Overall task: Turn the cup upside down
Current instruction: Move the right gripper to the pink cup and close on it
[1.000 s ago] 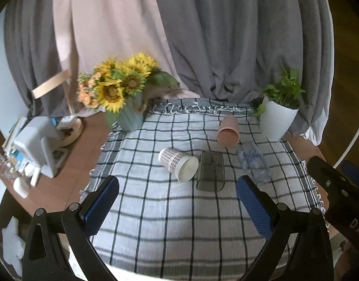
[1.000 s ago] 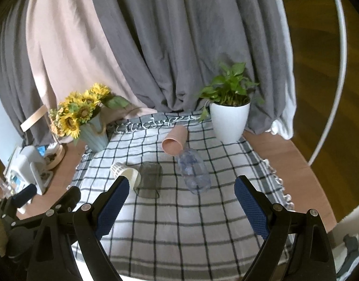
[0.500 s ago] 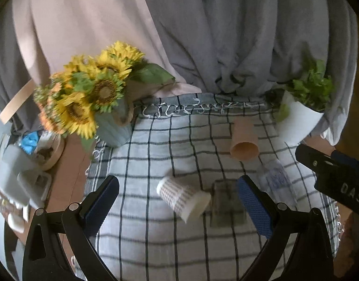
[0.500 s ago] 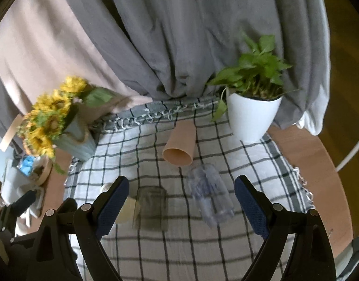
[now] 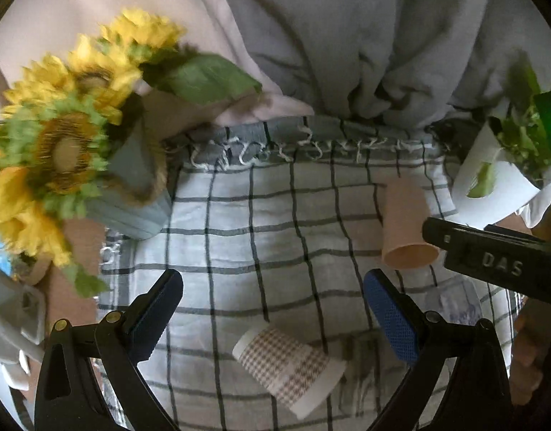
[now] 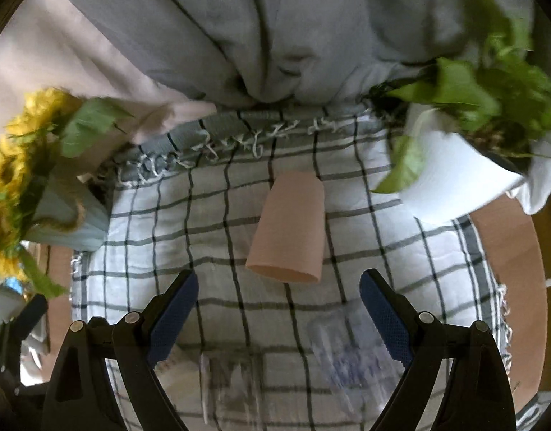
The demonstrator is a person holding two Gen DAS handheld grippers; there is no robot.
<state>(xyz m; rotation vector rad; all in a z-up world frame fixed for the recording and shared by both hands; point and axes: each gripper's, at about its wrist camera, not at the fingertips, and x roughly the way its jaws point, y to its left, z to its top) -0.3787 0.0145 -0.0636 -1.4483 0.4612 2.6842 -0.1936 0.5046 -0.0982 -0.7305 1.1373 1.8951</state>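
Note:
Several cups lie on their sides on a checked cloth (image 5: 275,237). A peach cup (image 6: 288,231) lies just ahead of my open, empty right gripper (image 6: 279,298), mouth toward me; it also shows in the left wrist view (image 5: 406,230). A white and brown patterned paper cup (image 5: 293,366) lies below and between the fingers of my open, empty left gripper (image 5: 273,298). A clear ribbed cup (image 6: 350,355) and a dark clear glass (image 6: 232,384) lie under the right gripper. The right gripper's body (image 5: 491,262) shows at the right of the left wrist view.
A vase of sunflowers (image 5: 70,151) stands at the cloth's back left; it also shows in the right wrist view (image 6: 31,179). A white pot with a green plant (image 6: 465,165) stands at the back right. Grey and beige curtains (image 6: 275,36) hang behind. White items (image 5: 9,323) sit at far left.
Both grippers have moved forward and down toward the cloth. The cups now sit much closer and lower in both views. Both grippers stay open.

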